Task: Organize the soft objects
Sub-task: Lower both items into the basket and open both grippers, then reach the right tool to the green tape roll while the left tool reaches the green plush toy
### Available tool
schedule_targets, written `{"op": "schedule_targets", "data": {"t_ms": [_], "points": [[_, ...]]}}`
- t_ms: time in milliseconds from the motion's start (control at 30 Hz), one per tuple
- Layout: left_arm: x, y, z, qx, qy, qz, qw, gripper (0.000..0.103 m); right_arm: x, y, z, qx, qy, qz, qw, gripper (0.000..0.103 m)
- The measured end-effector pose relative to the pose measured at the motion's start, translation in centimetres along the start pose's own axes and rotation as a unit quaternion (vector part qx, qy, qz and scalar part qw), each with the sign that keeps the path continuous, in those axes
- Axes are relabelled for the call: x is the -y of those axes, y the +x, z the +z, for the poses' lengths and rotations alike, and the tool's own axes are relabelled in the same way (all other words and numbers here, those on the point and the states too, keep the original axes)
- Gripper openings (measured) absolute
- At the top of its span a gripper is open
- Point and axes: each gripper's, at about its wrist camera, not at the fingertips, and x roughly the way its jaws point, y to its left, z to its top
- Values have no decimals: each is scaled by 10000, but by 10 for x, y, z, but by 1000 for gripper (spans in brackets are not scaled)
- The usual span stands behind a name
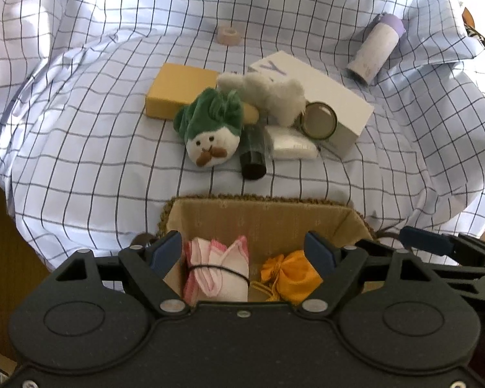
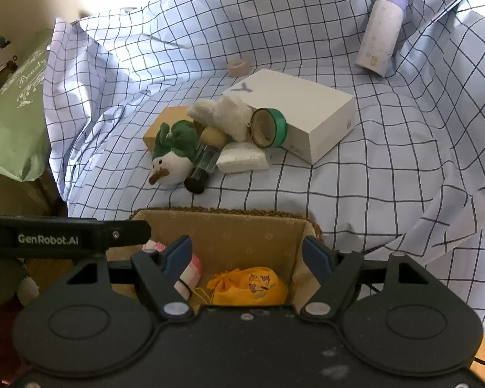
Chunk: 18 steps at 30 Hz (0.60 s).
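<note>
Two soft toys, the green-leafed white radish plush and cream fuzzy plush, lie tangled among hard items beyond the lined woven basket, so either empty gripper, jaws released, may drag the dark cylindrical bottle along.

Looks like a home room: wrinkled checked sheet as work surface, plush toy, thermos, lined basket, green "Beauty" bag at the side.
</note>
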Motion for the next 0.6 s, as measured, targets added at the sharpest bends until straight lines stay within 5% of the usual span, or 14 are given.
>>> {"op": "schedule_targets", "data": {"t_ms": [600], "points": [[-11, 25, 39, 391, -221, 236, 9987, 79, 1, 14, 28, 468, 110, -338, 9983, 76]]}}
